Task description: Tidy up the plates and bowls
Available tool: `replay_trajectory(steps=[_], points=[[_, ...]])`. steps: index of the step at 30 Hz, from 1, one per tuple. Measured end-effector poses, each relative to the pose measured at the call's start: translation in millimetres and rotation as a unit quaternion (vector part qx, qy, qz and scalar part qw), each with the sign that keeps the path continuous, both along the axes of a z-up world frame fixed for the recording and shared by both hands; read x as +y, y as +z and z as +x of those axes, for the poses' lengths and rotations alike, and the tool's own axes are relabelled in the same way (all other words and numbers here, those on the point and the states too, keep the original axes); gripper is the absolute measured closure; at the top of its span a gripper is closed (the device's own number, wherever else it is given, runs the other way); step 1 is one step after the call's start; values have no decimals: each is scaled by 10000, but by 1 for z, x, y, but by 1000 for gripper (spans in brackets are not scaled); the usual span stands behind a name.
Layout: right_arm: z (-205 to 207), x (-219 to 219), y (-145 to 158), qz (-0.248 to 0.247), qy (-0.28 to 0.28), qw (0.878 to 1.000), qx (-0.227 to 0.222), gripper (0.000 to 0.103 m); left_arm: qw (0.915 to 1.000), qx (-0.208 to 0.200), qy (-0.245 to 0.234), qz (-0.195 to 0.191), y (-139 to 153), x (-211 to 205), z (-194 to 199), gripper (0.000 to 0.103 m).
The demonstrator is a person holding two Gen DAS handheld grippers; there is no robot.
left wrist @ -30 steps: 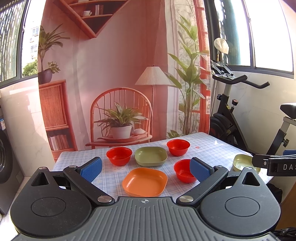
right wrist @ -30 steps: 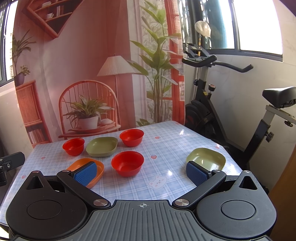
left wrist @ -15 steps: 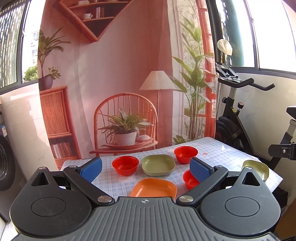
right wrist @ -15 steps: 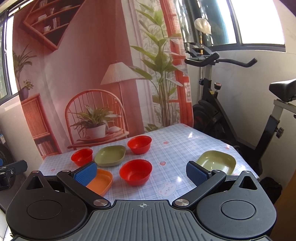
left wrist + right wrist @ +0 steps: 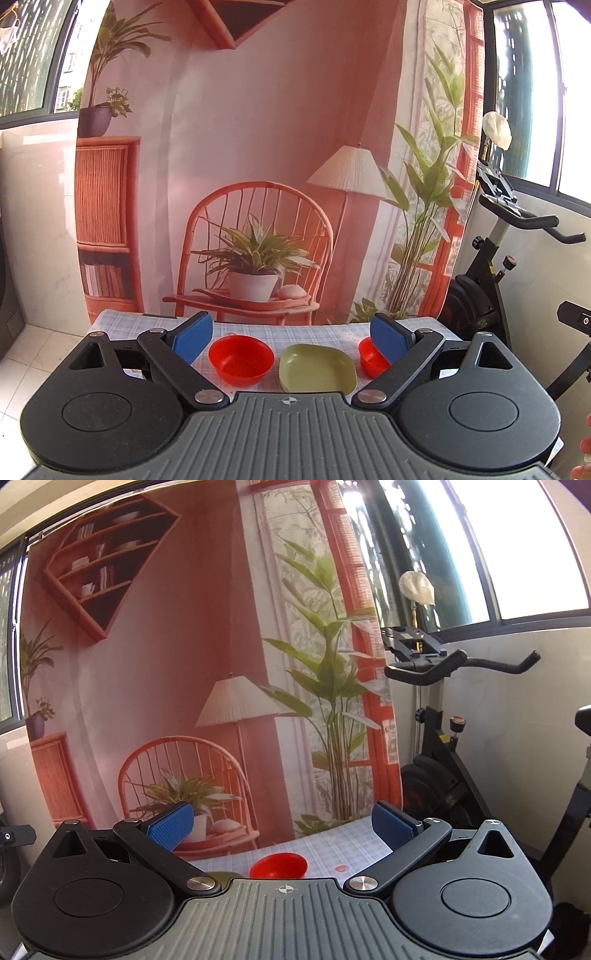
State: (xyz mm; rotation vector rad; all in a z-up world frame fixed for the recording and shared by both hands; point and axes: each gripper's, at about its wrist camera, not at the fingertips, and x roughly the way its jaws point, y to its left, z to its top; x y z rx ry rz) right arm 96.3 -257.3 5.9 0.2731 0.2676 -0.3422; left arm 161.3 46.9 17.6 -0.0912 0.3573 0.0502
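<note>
In the left wrist view a red bowl (image 5: 241,360), an olive square plate (image 5: 317,369) and a second red bowl (image 5: 371,357), partly behind the right pad, sit at the far side of the checked table (image 5: 295,334). My left gripper (image 5: 291,338) is open and empty, held above and short of them. In the right wrist view one red bowl (image 5: 279,866) shows on the table (image 5: 343,845) just above the gripper body. My right gripper (image 5: 282,827) is open and empty, tilted up at the wall. The other dishes are hidden below both views.
A printed backdrop (image 5: 258,166) with a chair and plants hangs behind the table. An exercise bike (image 5: 439,738) stands to the right of the table. Tiled floor (image 5: 33,354) lies to the left. The tip of the other gripper (image 5: 14,836) shows at the left edge.
Both grippers have tilted upward and drawn back. The orange plate, near red bowl and right-hand olive plate have dropped out of view. Jaws stayed open.
</note>
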Motion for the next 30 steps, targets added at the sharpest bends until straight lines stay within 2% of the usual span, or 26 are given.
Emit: replay_trajectory(steps=[4,8,11,12,14,18,21,23,25,28,30], points=[[23,-9,-13,241,-48,9997,-16,0,9990,53,-147,426,-14,-10,18,13],[46,-12,-32,291,121,9994,141,0,9991,88,-253,343,-33,-9,30,14],[62,-8,-49,229,193,9981,541,0,9967,269,-499,572,-47,-17,40,18],[64,-7,-56,-61,-104,9968,793,0,9953,343,-585,689,-51,-21,43,18],[77,-4,-71,-74,30,9955,939,0,9930,480,-639,867,-58,-28,50,20],[87,-17,-97,330,274,9933,1069,0,9903,729,-688,965,-69,-37,69,20],[92,-23,-108,388,284,9924,1136,1,9878,939,-746,996,-80,-46,84,21],[95,-28,-116,483,267,9913,1191,2,9830,1077,-871,1209,-88,-54,94,27],[95,-34,-124,681,261,9898,1223,5,9780,1224,-992,1367,-95,-61,105,31],[98,-38,-136,853,276,9874,1305,9,9772,1310,-1064,1290,-98,-61,119,31],[102,-37,-142,926,298,9854,1400,19,9782,1346,-1020,1211,-98,-57,125,31]])
